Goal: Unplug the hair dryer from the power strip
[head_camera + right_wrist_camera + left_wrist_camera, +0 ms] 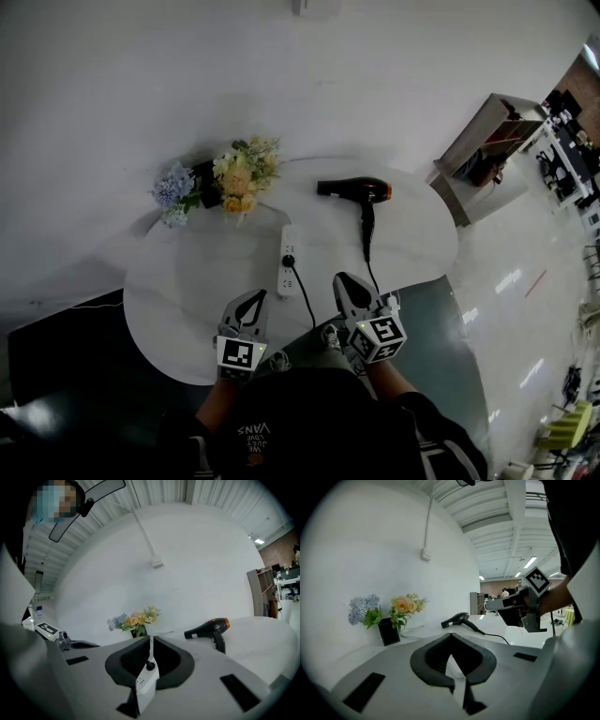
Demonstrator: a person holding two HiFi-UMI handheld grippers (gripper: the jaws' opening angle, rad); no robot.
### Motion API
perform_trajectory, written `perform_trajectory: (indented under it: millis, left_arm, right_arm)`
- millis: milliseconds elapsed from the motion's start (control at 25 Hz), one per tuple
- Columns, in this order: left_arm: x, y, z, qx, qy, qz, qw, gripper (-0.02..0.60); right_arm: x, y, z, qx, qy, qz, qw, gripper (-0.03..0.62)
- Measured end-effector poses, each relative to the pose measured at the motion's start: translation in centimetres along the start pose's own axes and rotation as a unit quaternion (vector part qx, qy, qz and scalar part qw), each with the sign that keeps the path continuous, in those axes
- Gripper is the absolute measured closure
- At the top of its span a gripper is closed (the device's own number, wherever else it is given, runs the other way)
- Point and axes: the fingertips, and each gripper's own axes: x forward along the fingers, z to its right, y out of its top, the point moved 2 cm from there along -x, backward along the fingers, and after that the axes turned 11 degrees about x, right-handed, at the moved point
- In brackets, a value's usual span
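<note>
Power strip (290, 242) mid-bench (187, 281) ahead of me, hair dryer (356, 191) behind it to the right, flowers (234, 178) behind it to the left, my left gripper (255, 296) before it leftward, my right gripper (343, 280) before it rightward

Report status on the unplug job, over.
Both shut, empty: left claw, right claw, short of power strip. On task: plug of hair dryer seated in strip. Loose cord runs between claws; nothing blocking.

Hair dryer cord (372, 272) partly hidden behind right tool (342, 281)
</note>
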Motion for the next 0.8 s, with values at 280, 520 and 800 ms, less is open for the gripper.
perform_trajectory:
  millis: [280,520,800]
  left_arm:
    - [2.7,-1.4,0.2,-0.017,0.037,-0.036,0.9985,0.563]
    - [5.2,-2.4,0.4,-0.022,0.077,-0.061,0.9949,0.563]
    - [7.5,-4.0,1.4,-0.046,0.1,-0.1,0.9888,0.56]
  right_arm:
    - [3.5,0.1,1.8,-0.017,0.052,-0.053,0.997,0.548]
    - [5.9,0.5,2.8,-0.04,0.099,-0.088,0.99,0.548]
    - [7.7,-0.3,4.2,-0.046,0.145,-0.133,0.979,0.548]
